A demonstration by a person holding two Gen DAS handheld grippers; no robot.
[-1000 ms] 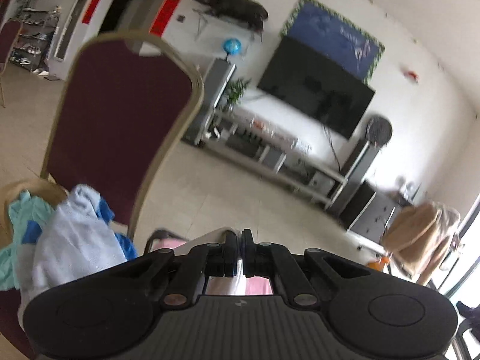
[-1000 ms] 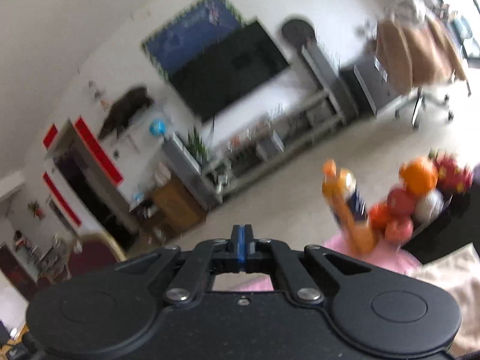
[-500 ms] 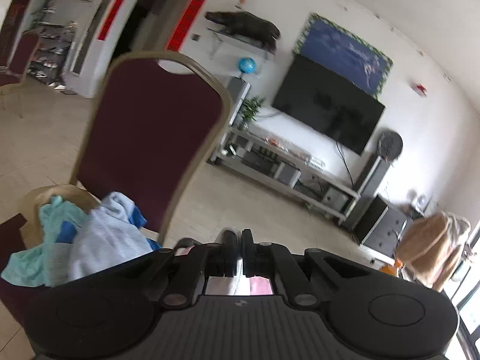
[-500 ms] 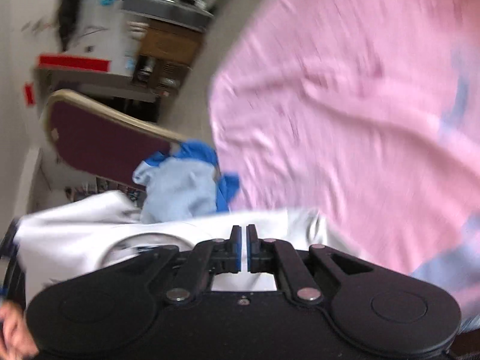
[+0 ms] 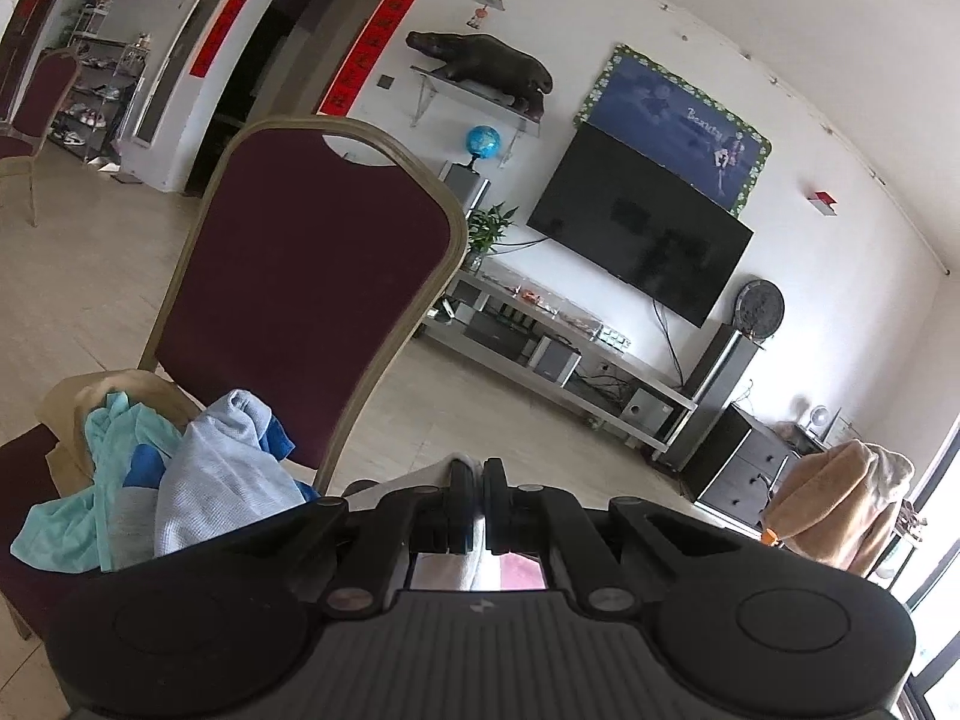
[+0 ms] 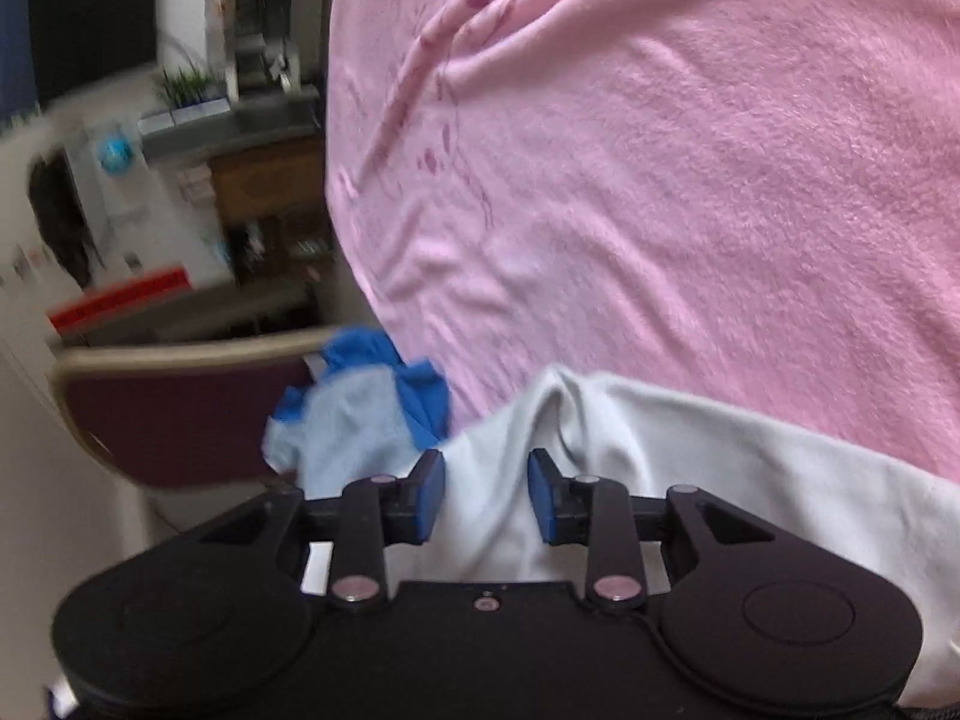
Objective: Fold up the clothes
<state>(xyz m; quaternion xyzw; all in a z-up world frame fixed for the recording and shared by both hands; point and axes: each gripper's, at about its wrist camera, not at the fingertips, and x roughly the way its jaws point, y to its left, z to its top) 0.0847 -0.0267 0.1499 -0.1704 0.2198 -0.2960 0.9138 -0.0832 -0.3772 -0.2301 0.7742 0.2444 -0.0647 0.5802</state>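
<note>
My left gripper (image 5: 477,480) is shut on a fold of a white garment (image 5: 447,567), held up above the floor. In the right wrist view the same white garment (image 6: 690,468) lies on a pink cloth-covered surface (image 6: 690,180). My right gripper (image 6: 486,495) is open, its blue pads on either side of a raised fold of the white garment. A pile of blue and teal clothes (image 5: 180,480) lies on the seat of a maroon chair (image 5: 312,276); it also shows in the right wrist view (image 6: 360,414).
A TV (image 5: 636,240) hangs on the far wall above a low media shelf (image 5: 558,348). A chair with a tan blanket (image 5: 840,498) stands at the right. A second maroon chair (image 5: 36,114) stands far left. Bare floor lies between.
My right gripper has swung down from the room view to the pink surface and opened over the white garment. My left gripper has stayed shut and tilted up slightly.
</note>
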